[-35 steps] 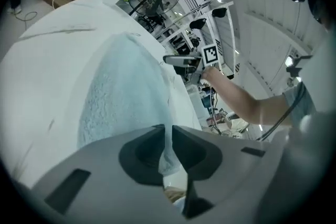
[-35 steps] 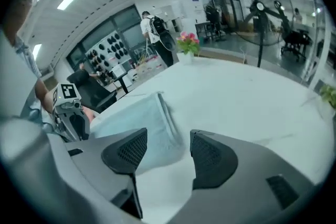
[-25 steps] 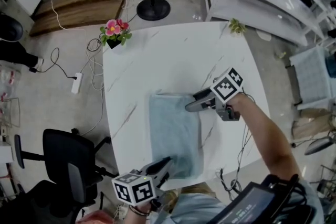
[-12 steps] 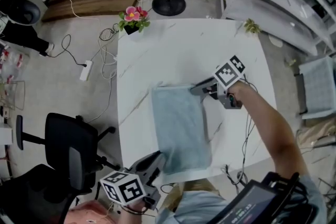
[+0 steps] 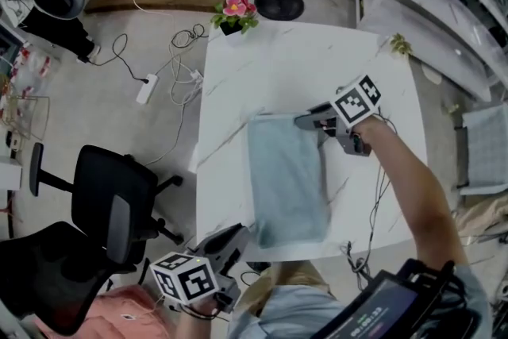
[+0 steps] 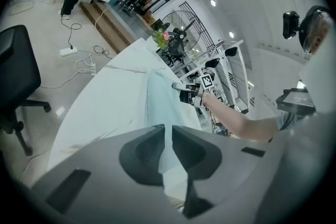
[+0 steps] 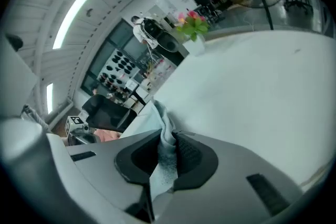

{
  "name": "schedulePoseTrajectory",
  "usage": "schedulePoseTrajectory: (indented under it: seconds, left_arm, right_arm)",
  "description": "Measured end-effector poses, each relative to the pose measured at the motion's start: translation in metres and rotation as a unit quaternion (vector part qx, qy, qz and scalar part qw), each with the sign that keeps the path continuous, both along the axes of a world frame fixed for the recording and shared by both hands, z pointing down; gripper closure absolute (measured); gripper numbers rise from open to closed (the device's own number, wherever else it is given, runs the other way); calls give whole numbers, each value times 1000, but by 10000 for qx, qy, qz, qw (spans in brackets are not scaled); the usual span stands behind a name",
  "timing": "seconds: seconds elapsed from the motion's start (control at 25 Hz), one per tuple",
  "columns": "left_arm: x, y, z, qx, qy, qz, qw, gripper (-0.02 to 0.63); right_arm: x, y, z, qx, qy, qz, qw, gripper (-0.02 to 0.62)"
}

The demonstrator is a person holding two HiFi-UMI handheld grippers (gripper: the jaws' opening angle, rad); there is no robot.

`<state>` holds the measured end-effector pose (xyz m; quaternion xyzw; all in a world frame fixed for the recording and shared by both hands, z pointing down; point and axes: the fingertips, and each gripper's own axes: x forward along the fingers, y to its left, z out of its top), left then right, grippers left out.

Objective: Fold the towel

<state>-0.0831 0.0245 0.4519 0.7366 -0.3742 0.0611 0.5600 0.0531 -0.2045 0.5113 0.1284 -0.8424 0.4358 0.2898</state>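
On the white table (image 5: pixel 270 67): a pale blue towel (image 5: pixel 287 179) lies spread lengthways, with its near end at the table edge closest to you.
Right gripper (image 5: pixel 303 121): the jaws have just been closing and pinch the towel's far right corner, with cloth bunched between the pads.
Right forearm (image 5: pixel 413 210): your bare forearm stretches out over the table's right side. The wrist is turned so the gripper points left across the table and tips down at the cloth.
Left gripper (image 5: pixel 238 234): the jaws are drawn in to a thin slit and clamp the towel's near left corner at the table's edge.
Left hand (image 5: pixel 208 304): you hold it low and close to your body, just off the near edge. The marker cube (image 5: pixel 185 279) faces up and the gripper angles forward and down.
Far left corner: pink flowers (image 5: pixel 234 10) sit well apart from the towel.
Floor at left: a black office chair (image 5: pixel 103 206) stands beside the table.
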Motion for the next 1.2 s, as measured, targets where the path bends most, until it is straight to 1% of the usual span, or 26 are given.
schedulePoseTrajectory:
  seconds: [0.08, 0.2, 0.28, 0.36, 0.44, 0.56, 0.64, 0.76, 0.84, 1.0, 1.2]
  left_arm:
    - [-7, 4, -7, 103, -15, -64, 9999, 560]
    - [-14, 13, -14, 250, -22, -149, 9996, 560]
    - [-16, 21, -18, 330, -23, -163, 9993, 560]
    - [-16, 33, -22, 394, -24, -147, 9991, 560]
    - [-13, 45, -25, 452, -14, -103, 9989, 560]
    - [-8, 63, -29, 531, -23, -16, 9986, 560]
    - [-5, 74, -30, 570, -35, 54, 9984, 560]
    - [1, 89, -31, 612, -70, 157, 9980, 560]
    - [5, 98, -29, 615, -95, 211, 9978, 560]
    - [11, 111, -21, 567, -178, 335, 9977, 560]
    - [19, 123, -9, 459, -332, 570, 9968, 560]
  right_arm:
    - [-6, 1, -26, 497, -214, -128, 9985, 537]
    - [-14, 9, -63, 1239, -464, -340, 9906, 537]
    - [-18, 21, -86, 1704, -588, -526, 9822, 537]
    - [-22, 40, -109, 2187, -681, -776, 9703, 537]
    - [-26, 64, -132, 2698, -783, -1051, 9540, 535]
    - [-29, 105, -157, 3400, -896, -1456, 9247, 534]
    - [-29, 133, -161, 3823, -813, -1750, 9037, 533]
    - [-24, 171, -154, 4400, -507, -2212, 8688, 531]
    - [-21, 194, -145, 4609, -346, -2376, 8543, 529]
    - [-15, 231, -115, 4919, -76, -2598, 8310, 526]
    - [-14, 259, -63, 5243, 301, -2999, 7964, 520]
